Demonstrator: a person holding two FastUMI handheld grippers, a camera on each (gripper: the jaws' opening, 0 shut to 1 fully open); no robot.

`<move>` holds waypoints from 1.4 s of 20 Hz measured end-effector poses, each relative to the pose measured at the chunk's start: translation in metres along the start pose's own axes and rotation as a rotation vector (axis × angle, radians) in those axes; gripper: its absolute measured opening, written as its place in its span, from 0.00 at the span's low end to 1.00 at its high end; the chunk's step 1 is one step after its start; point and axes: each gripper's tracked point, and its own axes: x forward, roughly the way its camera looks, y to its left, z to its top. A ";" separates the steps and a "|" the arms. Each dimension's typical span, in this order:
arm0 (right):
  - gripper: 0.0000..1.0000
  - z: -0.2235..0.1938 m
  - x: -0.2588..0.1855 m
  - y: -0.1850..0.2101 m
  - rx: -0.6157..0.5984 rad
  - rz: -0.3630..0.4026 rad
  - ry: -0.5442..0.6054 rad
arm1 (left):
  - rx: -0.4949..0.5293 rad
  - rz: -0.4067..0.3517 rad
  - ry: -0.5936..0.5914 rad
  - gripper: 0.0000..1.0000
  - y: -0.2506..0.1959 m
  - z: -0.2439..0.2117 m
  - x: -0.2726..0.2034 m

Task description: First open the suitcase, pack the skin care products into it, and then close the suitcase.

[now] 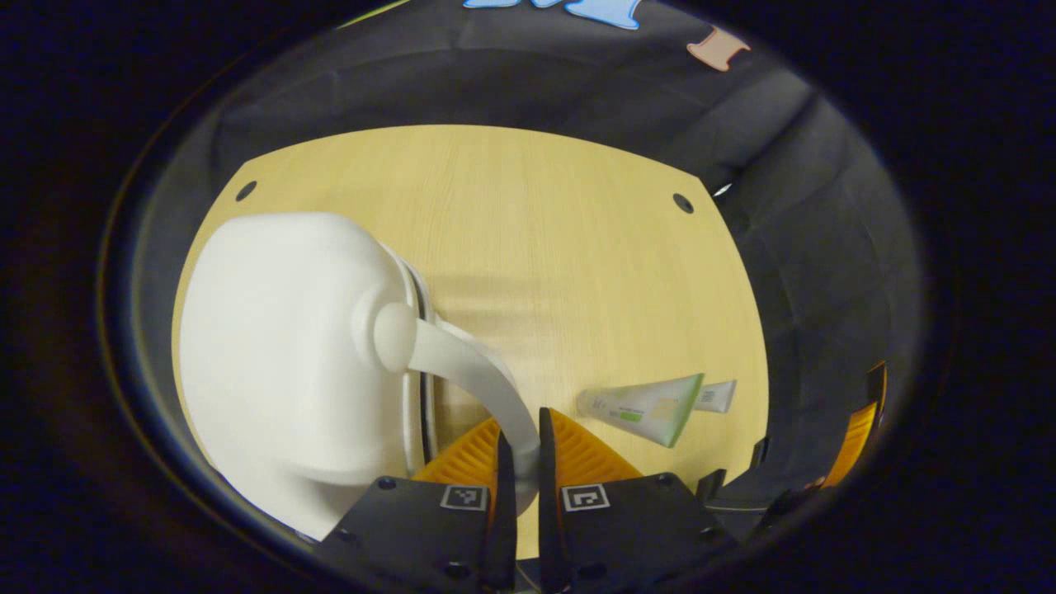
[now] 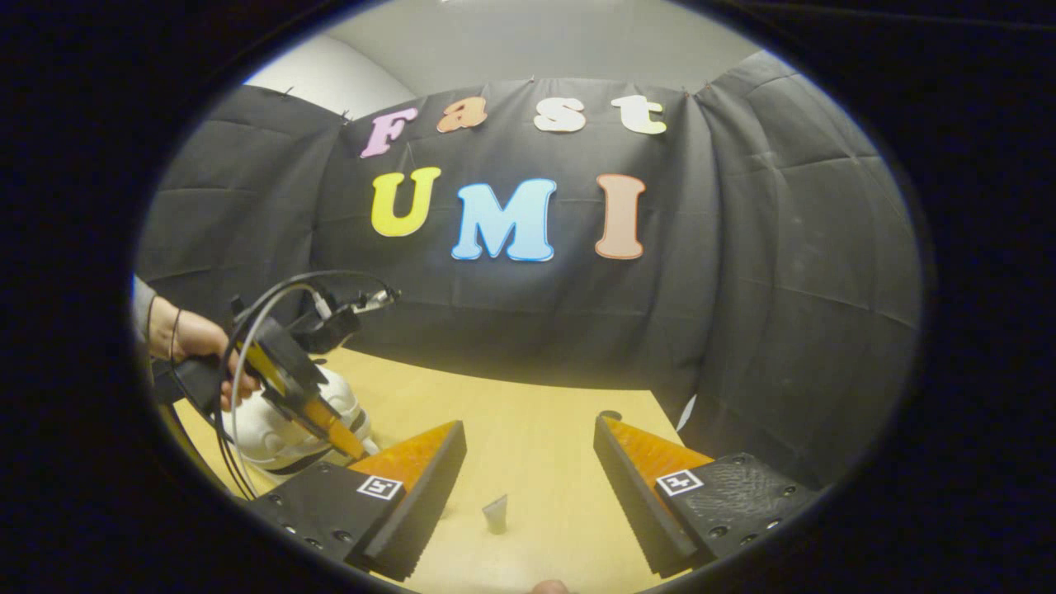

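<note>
the white suitcase (image 1: pixel 289 363) is sitting by the table's (image 1: pixel 544 239) left edge, the left gripper (image 1: pixel 520 462) is pinching its handle (image 1: pixel 470 371), the right gripper (image 2: pixel 528 470) is hovering spread wide, and the tube (image 1: pixel 648 406) is lying near the right edge.

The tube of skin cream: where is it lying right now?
In the left gripper view the tube lies flat on the wooden table, right of the white suitcase and just beyond the left gripper.
</note>
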 end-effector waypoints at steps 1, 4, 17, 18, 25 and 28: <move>0.95 0.002 0.001 0.003 -0.001 0.011 -0.005 | 0.002 0.003 -0.018 0.18 0.001 0.010 -0.021; 0.95 0.011 0.003 0.010 -0.002 0.023 -0.031 | 0.000 0.004 -0.083 0.18 0.018 0.045 -0.091; 0.95 0.049 0.014 0.074 0.040 -0.115 -0.061 | 0.084 0.265 -0.208 0.18 0.307 0.112 -0.253; 0.95 0.051 0.015 0.080 0.041 -0.130 -0.062 | 0.081 0.291 -0.209 0.18 0.334 0.114 -0.251; 0.95 0.061 0.007 0.112 0.020 -0.221 -0.059 | -0.023 0.359 -0.154 0.18 0.504 0.094 -0.201; 0.95 0.063 0.003 0.122 -0.001 -0.244 -0.045 | -0.065 0.362 -0.098 0.18 0.557 0.069 -0.158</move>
